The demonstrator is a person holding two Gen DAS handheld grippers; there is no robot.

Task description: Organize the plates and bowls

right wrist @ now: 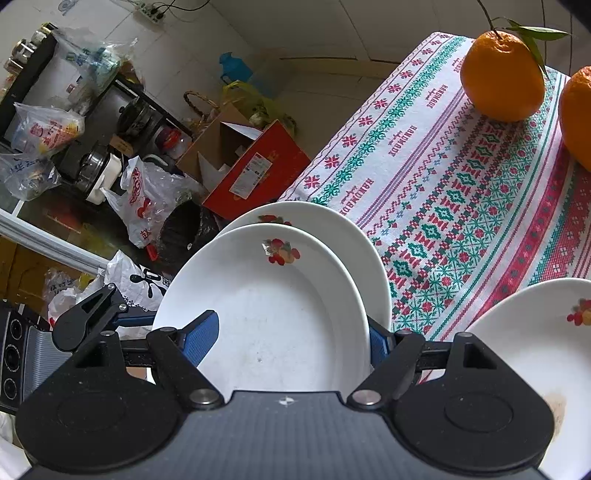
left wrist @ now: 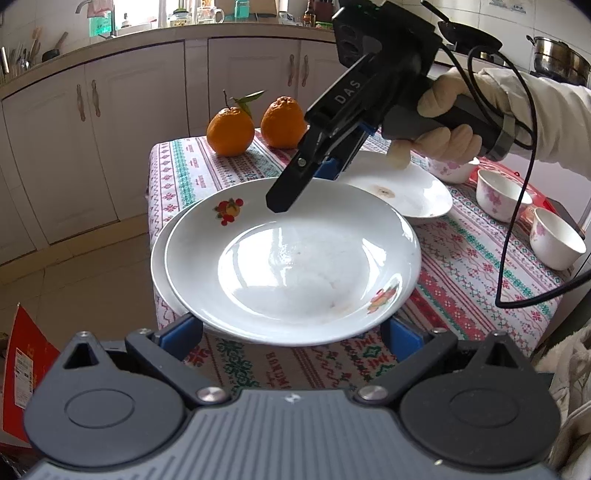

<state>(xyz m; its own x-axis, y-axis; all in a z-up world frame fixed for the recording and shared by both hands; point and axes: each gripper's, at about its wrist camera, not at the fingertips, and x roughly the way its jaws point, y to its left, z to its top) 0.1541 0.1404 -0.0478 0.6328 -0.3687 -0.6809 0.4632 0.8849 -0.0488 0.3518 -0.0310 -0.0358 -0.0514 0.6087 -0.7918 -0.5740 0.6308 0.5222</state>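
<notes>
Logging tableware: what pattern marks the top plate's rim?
Red-orange fruit motifs on the white top plate, clearest left wrist.

White plates (left wrist: 291,258), fruit motif; orange tangerines (left wrist: 231,131)

The table (left wrist: 461,266) (patterned cloth) carries plates (left wrist: 413,195), bowls (left wrist: 498,194), and oranges (left wrist: 231,131).

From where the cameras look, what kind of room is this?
Most likely a home kitchen: cabinets under a counter, a steel pot at the right, and a table with plates and bowls.
</notes>
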